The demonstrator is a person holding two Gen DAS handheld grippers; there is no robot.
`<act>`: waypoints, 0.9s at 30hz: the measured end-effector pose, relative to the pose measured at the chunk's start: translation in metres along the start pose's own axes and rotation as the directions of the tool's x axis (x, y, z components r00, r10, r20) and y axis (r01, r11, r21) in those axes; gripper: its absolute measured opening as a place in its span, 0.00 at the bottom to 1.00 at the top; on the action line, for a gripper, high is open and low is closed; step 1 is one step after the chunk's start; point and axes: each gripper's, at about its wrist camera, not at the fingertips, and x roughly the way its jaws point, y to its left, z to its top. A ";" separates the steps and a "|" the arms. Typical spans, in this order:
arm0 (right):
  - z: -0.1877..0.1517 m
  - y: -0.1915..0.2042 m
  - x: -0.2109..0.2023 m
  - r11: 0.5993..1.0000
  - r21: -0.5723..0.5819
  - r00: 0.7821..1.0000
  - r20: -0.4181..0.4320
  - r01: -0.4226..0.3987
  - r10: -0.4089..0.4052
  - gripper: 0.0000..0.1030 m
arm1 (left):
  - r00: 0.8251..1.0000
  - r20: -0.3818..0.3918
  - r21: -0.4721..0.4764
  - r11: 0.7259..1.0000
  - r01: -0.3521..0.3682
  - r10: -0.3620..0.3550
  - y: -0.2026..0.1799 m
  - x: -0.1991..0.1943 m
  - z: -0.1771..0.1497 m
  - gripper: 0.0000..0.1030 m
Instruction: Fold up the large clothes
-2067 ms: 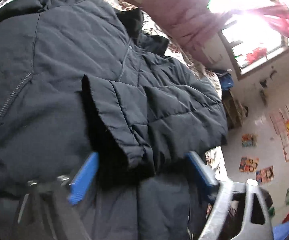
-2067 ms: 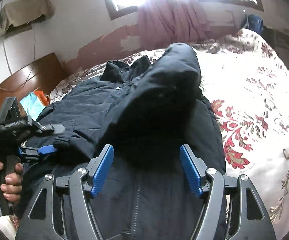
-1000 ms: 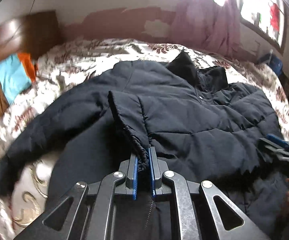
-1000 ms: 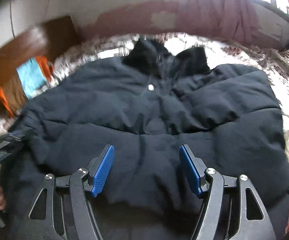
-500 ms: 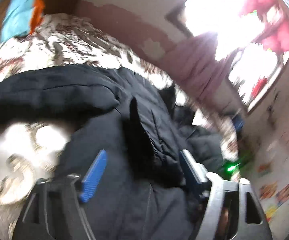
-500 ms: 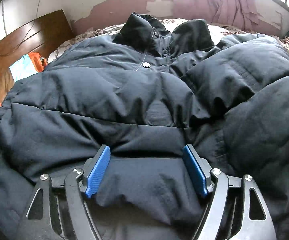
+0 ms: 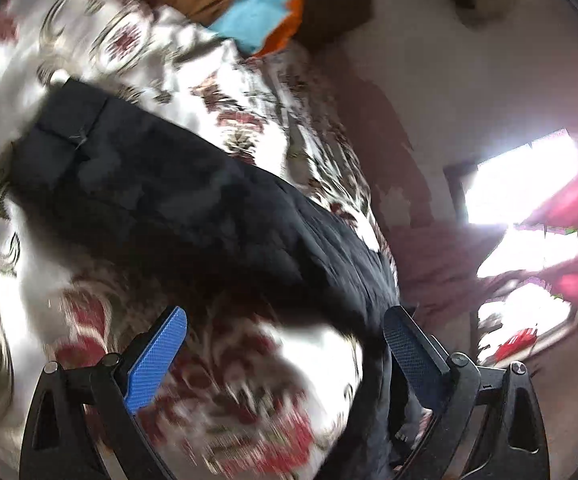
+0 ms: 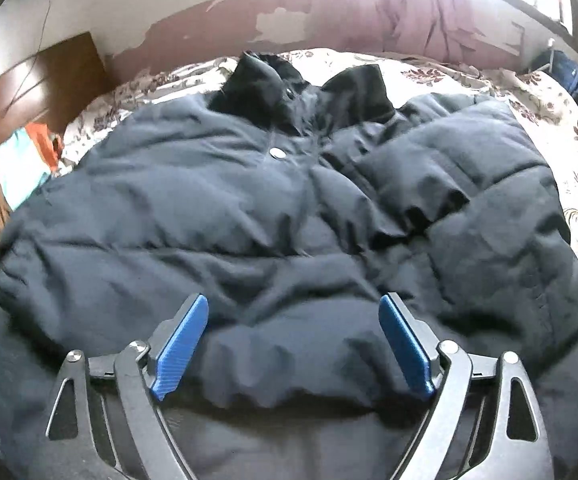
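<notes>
A dark navy padded jacket (image 8: 273, 216) lies front-up on the floral bedspread (image 8: 561, 128), collar toward the far wall, one sleeve folded across its chest. My right gripper (image 8: 294, 320) hovers low over the folded sleeve's cuff (image 8: 281, 364); its jaws are opening and the blue pads do not press the fabric. In the blurred, tilted left wrist view the jacket's other sleeve (image 7: 193, 208) stretches out over the bedspread (image 7: 229, 372). My left gripper (image 7: 285, 326) is beside it, jaws opening wide, nothing between them.
A brown wooden headboard (image 8: 33, 80) stands at the left with a turquoise and orange cloth (image 8: 21, 160) against it. A pink curtain (image 8: 401, 12) hangs under a bright window on the far wall. A dark bag (image 8: 565, 72) sits past the bed's far right corner.
My left gripper let go of the sleeve cuff it pinched, opened wide, rolled and swung left toward the outstretched sleeve. My right gripper's jaws widened over the folded sleeve's cuff.
</notes>
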 end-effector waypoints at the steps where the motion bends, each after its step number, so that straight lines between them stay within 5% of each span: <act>1: 0.003 0.006 -0.001 1.000 -0.001 1.000 0.001 -0.007 0.007 0.83 | 1.000 0.004 -0.043 0.999 0.003 -0.003 0.008 0.005 0.006 0.96; 8: 0.023 0.073 -0.002 0.994 -0.063 0.996 0.004 -0.089 0.089 0.84 | 1.000 0.027 -0.269 0.963 0.020 -0.013 0.058 0.026 0.023 0.96; 15: 0.020 0.146 0.003 0.964 -0.252 0.996 -0.005 -0.088 0.090 0.84 | 0.996 0.039 -0.296 0.951 0.092 -0.084 0.064 0.024 0.033 0.87; 21: 0.008 0.148 0.012 0.978 -0.193 0.997 -0.006 -0.076 0.076 0.93 | 0.990 0.058 -0.370 0.918 0.141 -0.129 0.085 0.018 0.048 0.52; 23: 0.007 0.137 0.016 0.987 -0.121 0.994 -0.027 -0.105 0.103 0.96 | 0.988 0.053 -0.424 0.893 0.153 -0.144 0.097 0.023 0.046 0.26; 27: 0.008 0.135 0.012 0.988 -0.121 0.995 -0.028 -0.094 0.092 0.96 | 0.982 0.082 -0.459 0.868 0.191 -0.173 0.107 0.022 0.047 0.09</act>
